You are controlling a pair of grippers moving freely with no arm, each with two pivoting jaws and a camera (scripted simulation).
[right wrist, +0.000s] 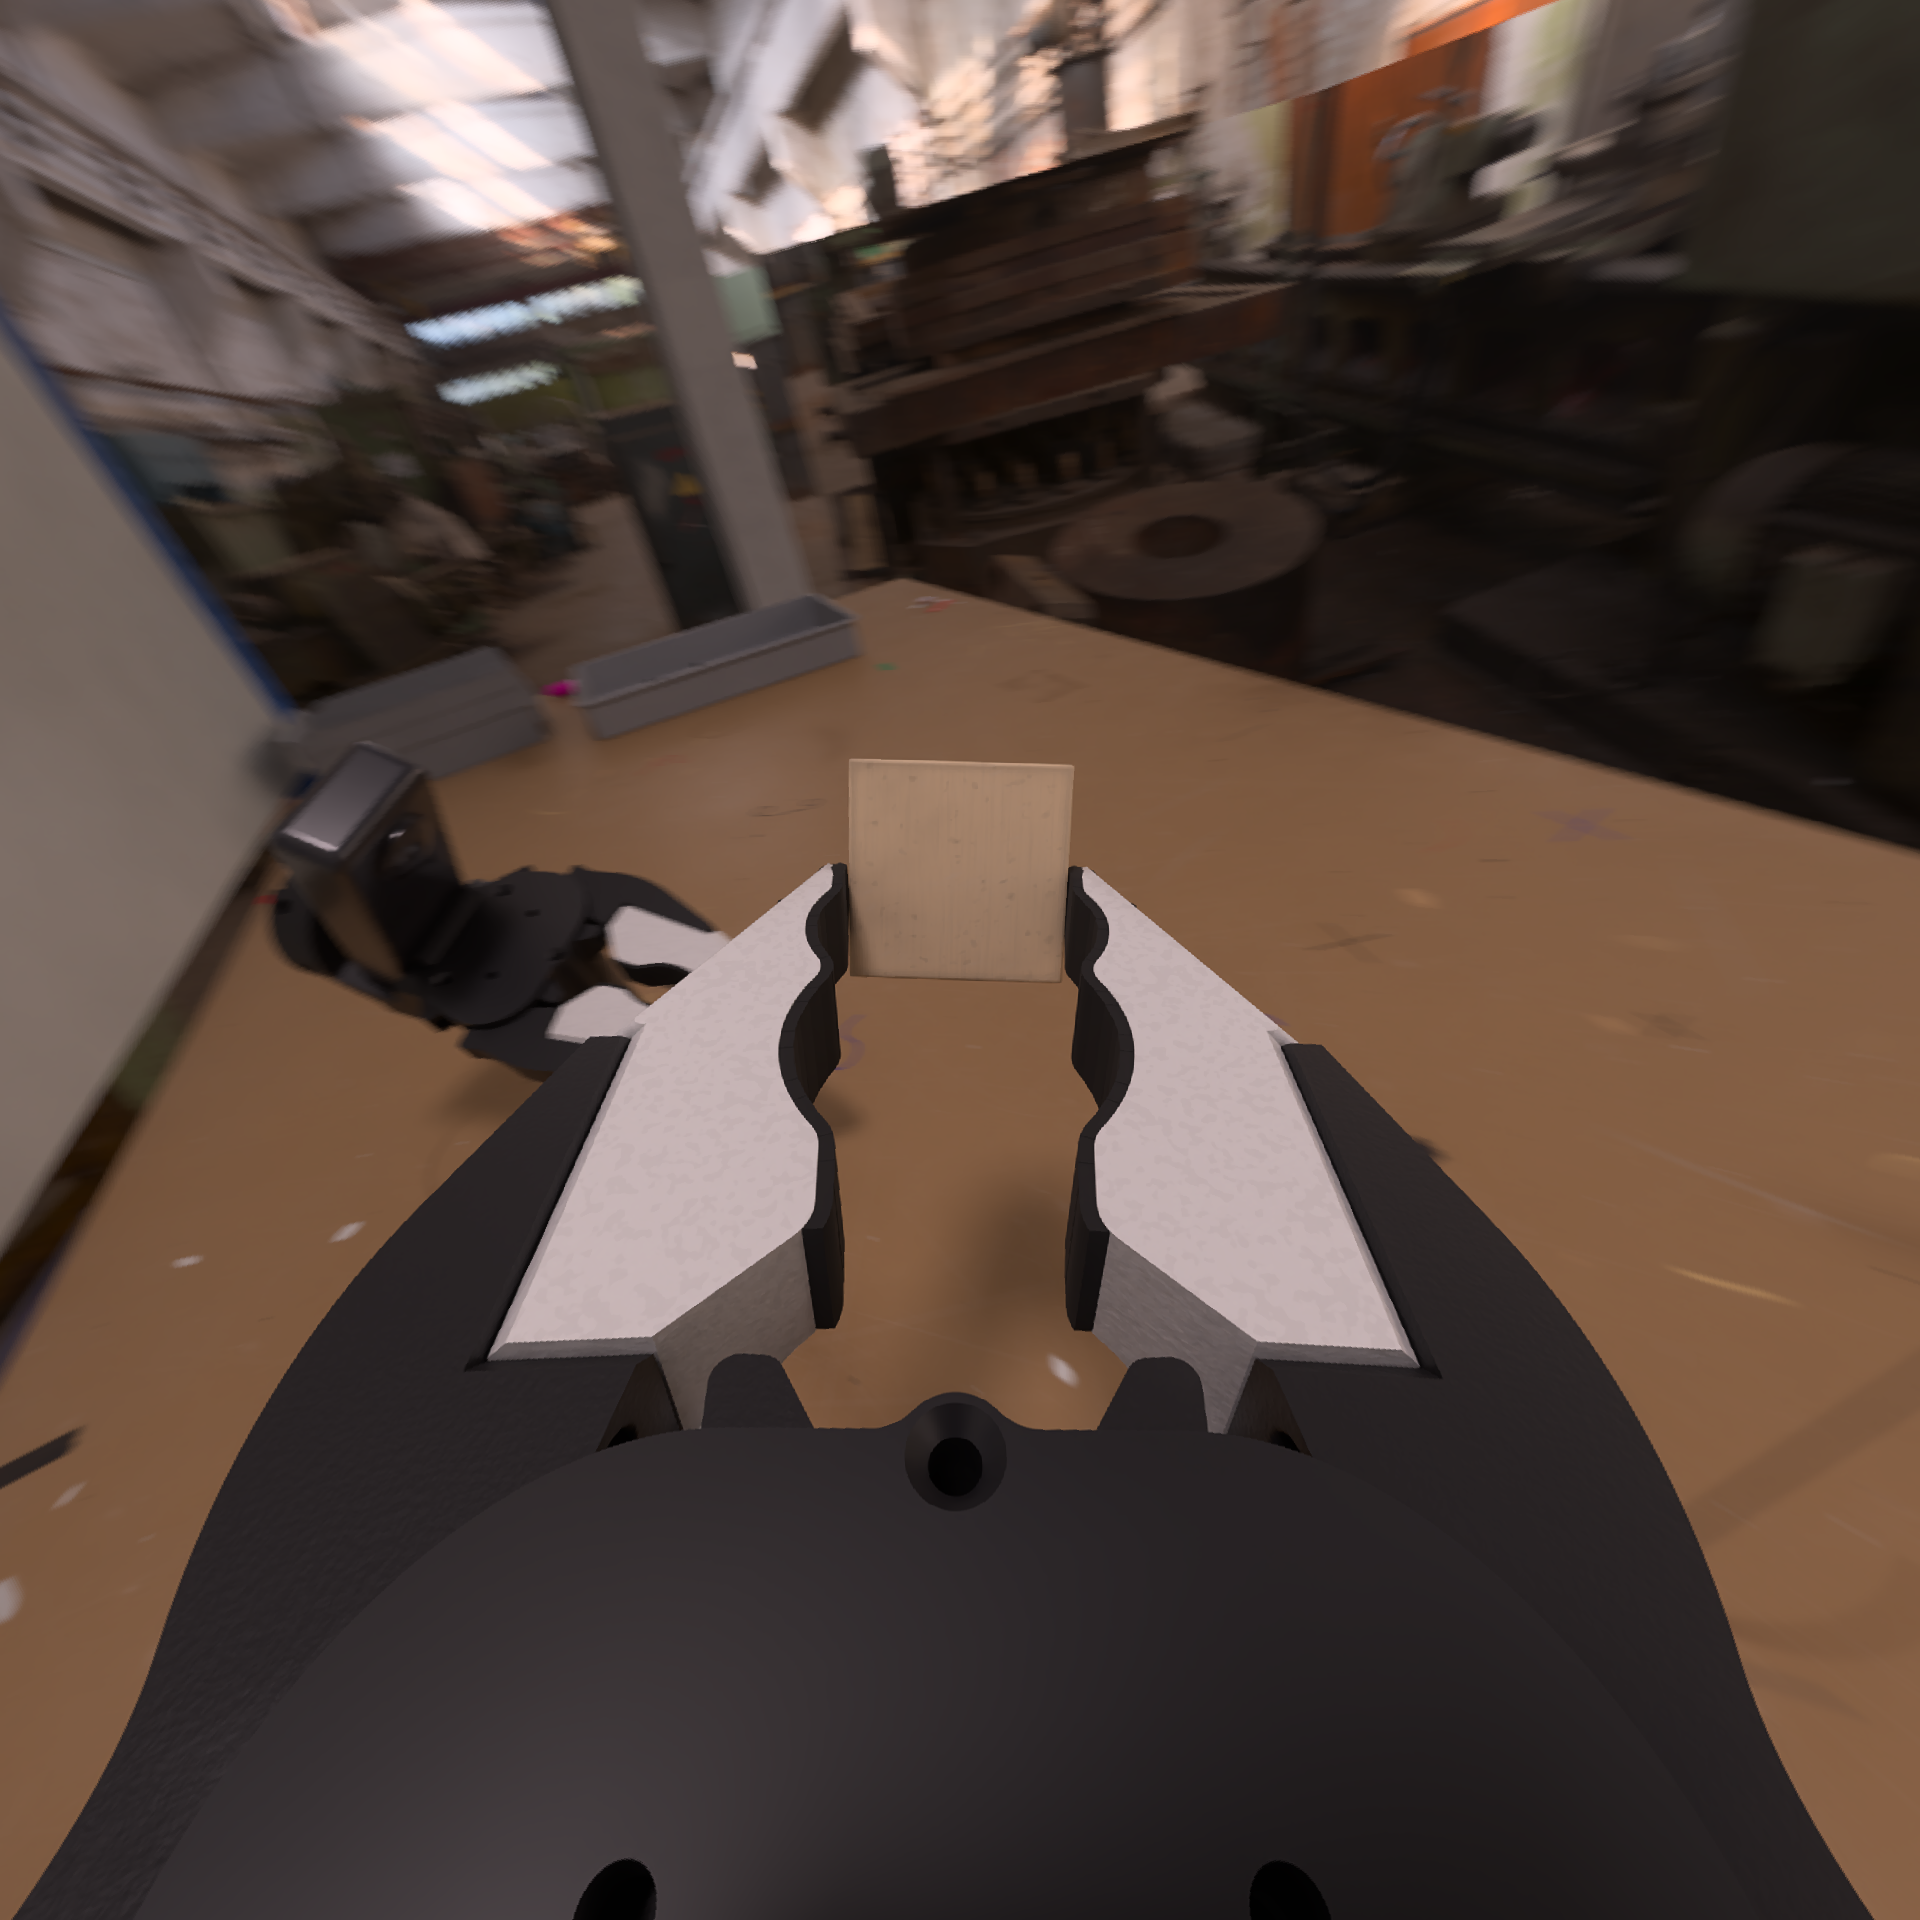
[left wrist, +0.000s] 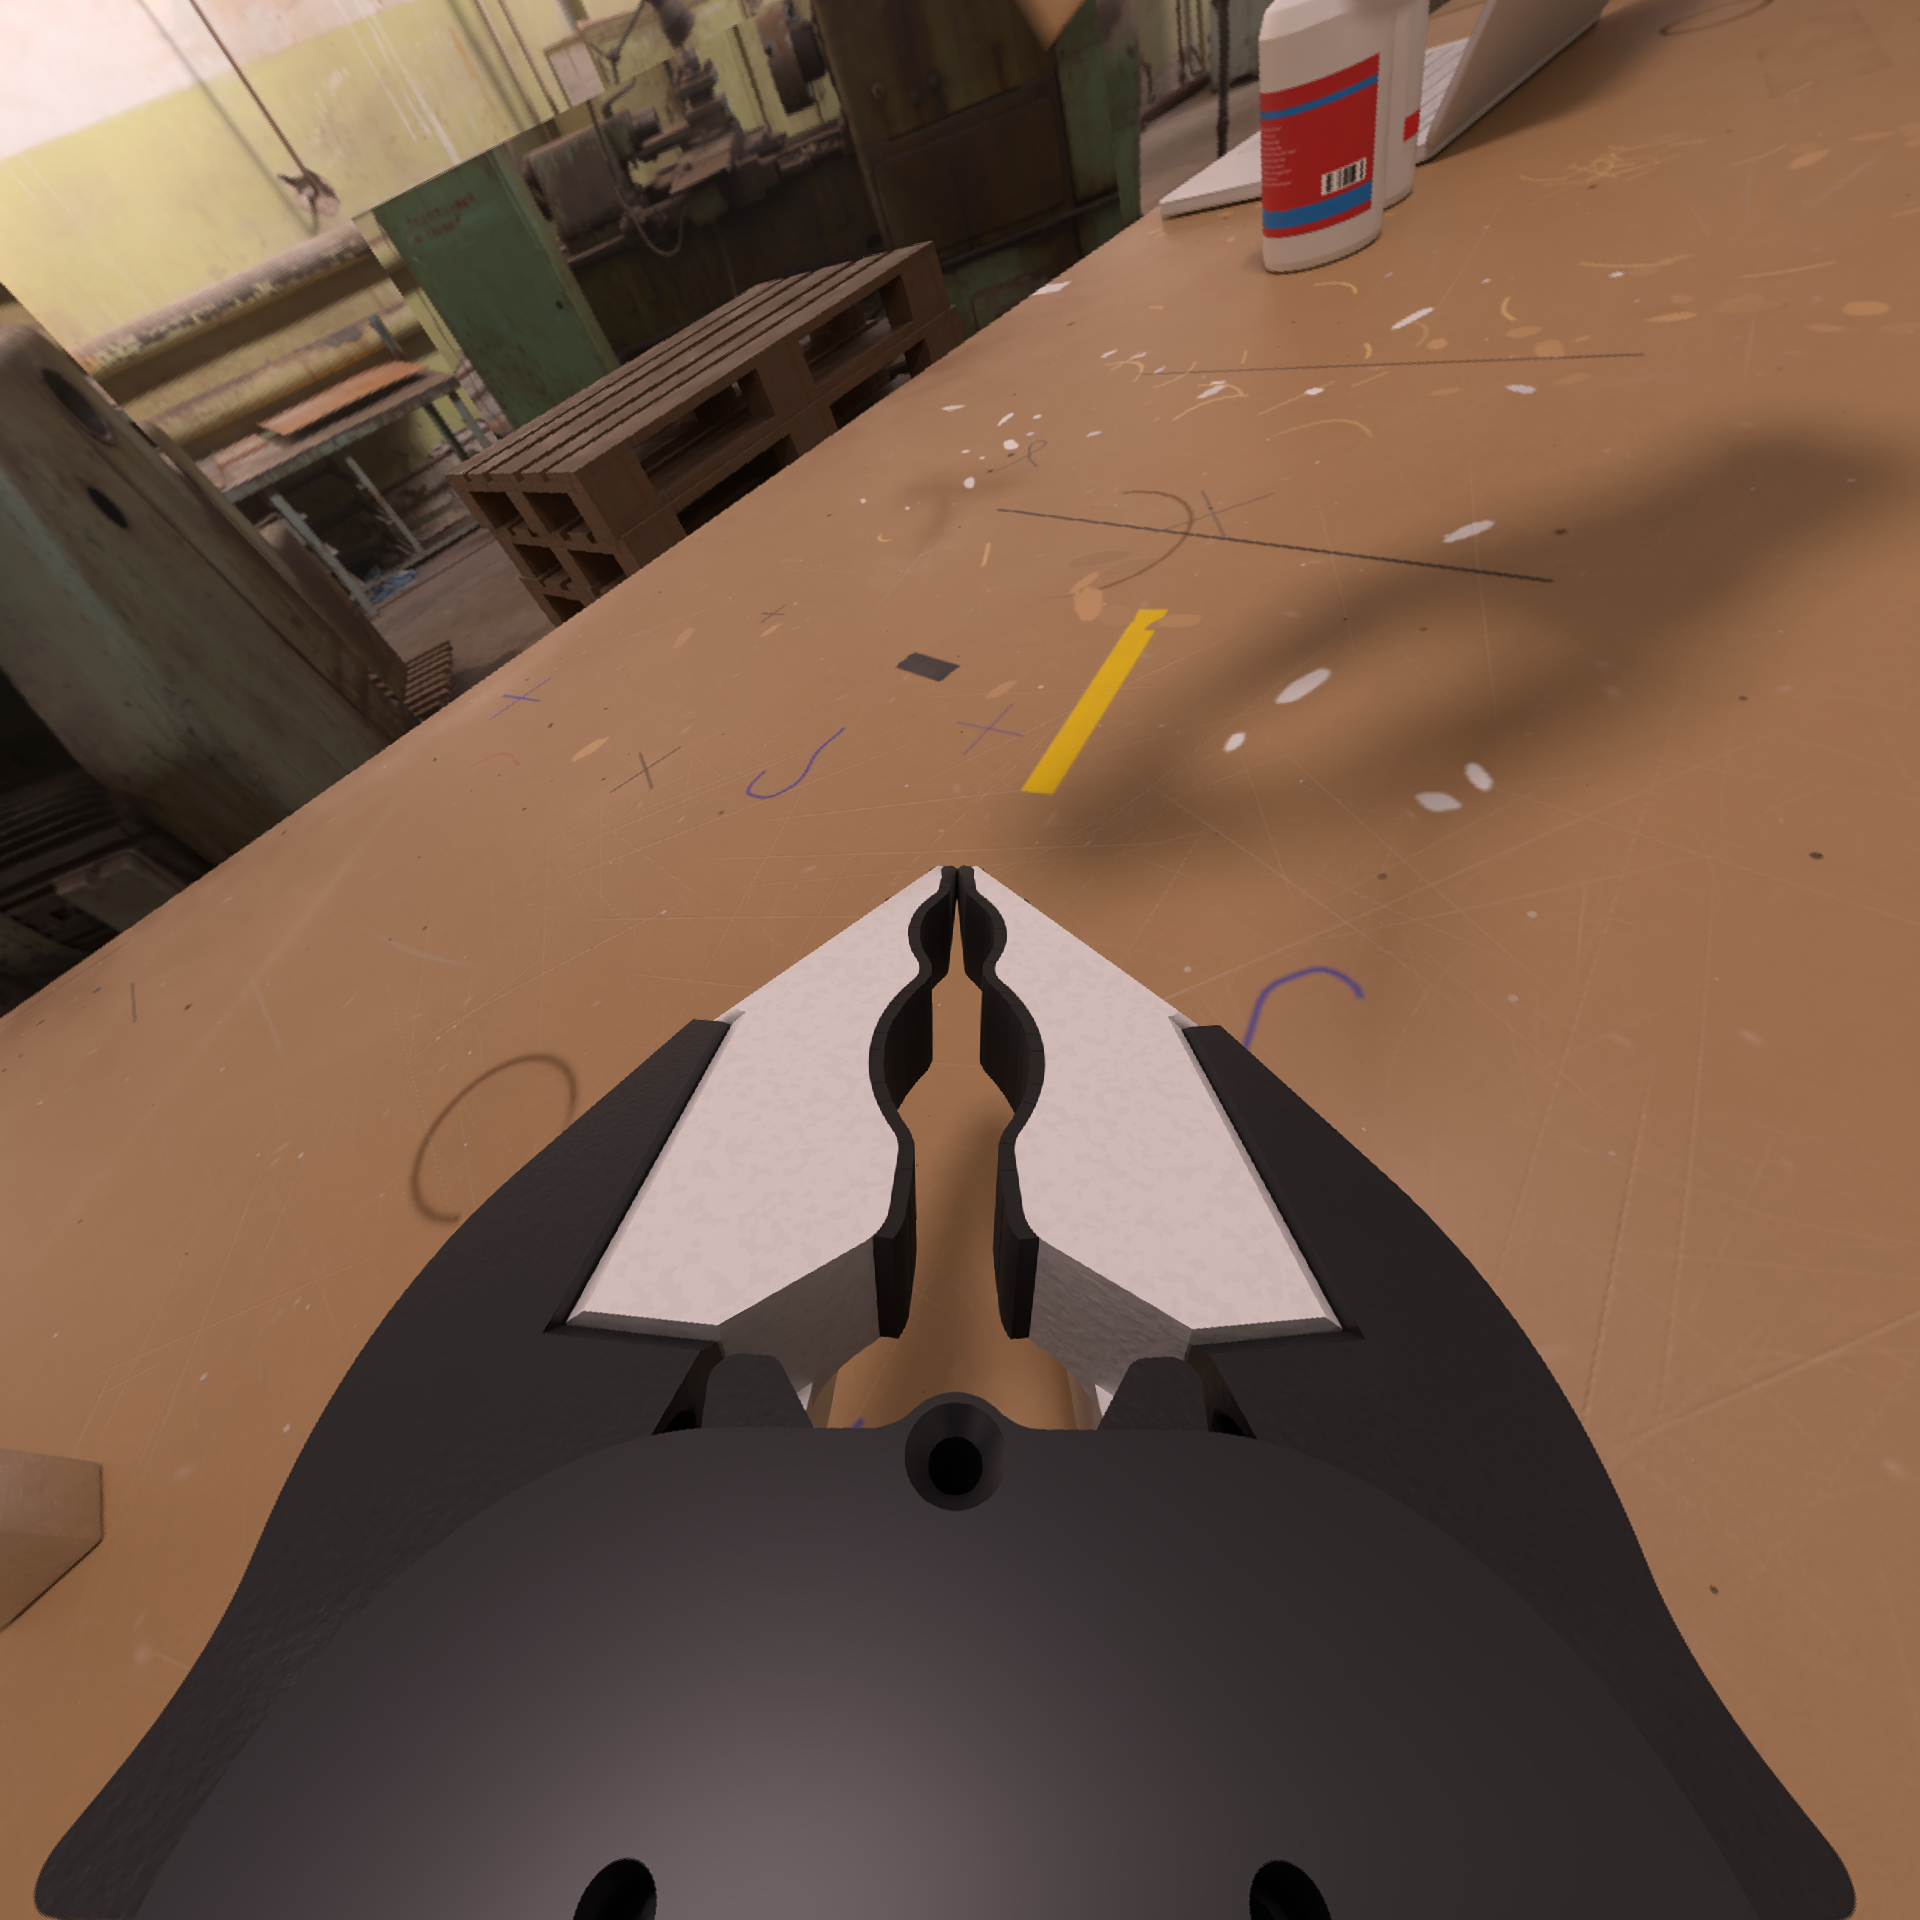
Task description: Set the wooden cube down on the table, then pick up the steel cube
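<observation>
Right gripper (right wrist: 958,873): jaws about a cube-width apart, clamped on the wooden cube (right wrist: 960,871) at the very fingertips, one pad on each side face. Cube is square to the camera, pale face toward it, top half standing above the fingertips; whether it touches the table (right wrist: 1455,1039) can't be told from this angle.

Left gripper (left wrist: 957,871): clenched, tips all but touching, nothing between them, over bare tabletop (left wrist: 1558,1143). In the right wrist view it sits low to the left (right wrist: 623,961), near the table surface, well apart from the cube.

Steel cube: can't pick it out in either view. At the left edge of the left wrist view there's a tan block corner (left wrist: 47,1522), cut off, can't tell what it is.

Ahead of the left gripper: yellow tape strip (left wrist: 1091,704), small dark grey patch (left wrist: 927,666), pen marks and paint flecks. Further out, white bottle (left wrist: 1325,135) with a red and blue label and a barcode; a second bottle just behind it, mostly hidden; an open white laptop (left wrist: 1507,73) behind them.

Ahead of the right gripper: clear table past the cube, two grey trays (right wrist: 717,665) at the far edge, white panel (right wrist: 94,727) along the left. Background blurred.
</observation>
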